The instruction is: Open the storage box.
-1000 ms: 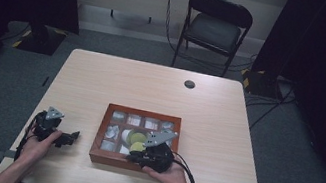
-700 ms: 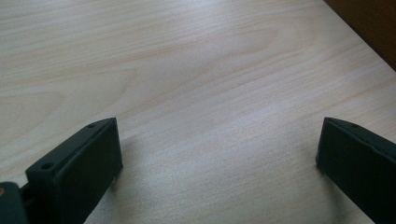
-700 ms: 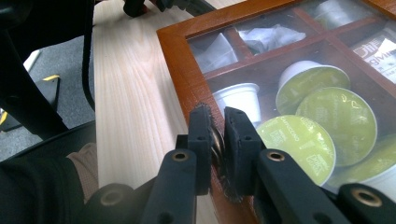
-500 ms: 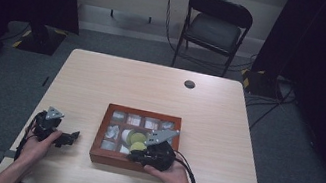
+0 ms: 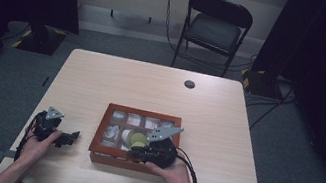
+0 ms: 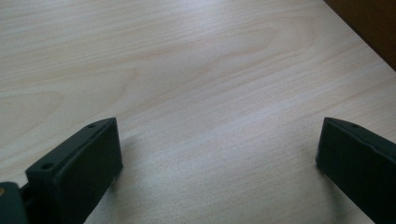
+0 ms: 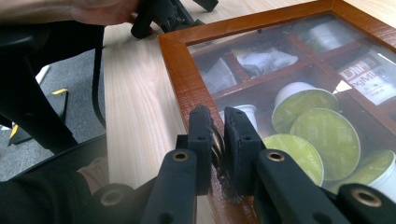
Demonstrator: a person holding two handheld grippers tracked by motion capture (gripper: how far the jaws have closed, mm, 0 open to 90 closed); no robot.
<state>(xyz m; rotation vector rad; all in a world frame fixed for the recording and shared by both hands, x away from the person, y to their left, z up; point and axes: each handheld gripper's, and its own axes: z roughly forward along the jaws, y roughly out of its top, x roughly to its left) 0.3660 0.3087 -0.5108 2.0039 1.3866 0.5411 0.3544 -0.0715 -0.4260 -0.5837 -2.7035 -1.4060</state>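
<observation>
Presently clamped: right gripper on metal latch at wooden box front edge; unchanged from earlier; left gripper agape.

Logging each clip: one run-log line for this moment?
right tongs: shut on box latch | left tongs: open, on table | lid: closed

Left gripper fingers spread wide, hand low; right gripper fingers pinched near-closed.

I see bare table beyond the box, blocked by nothing but a small dark disc; my left gripper sits just left of the box.
</observation>
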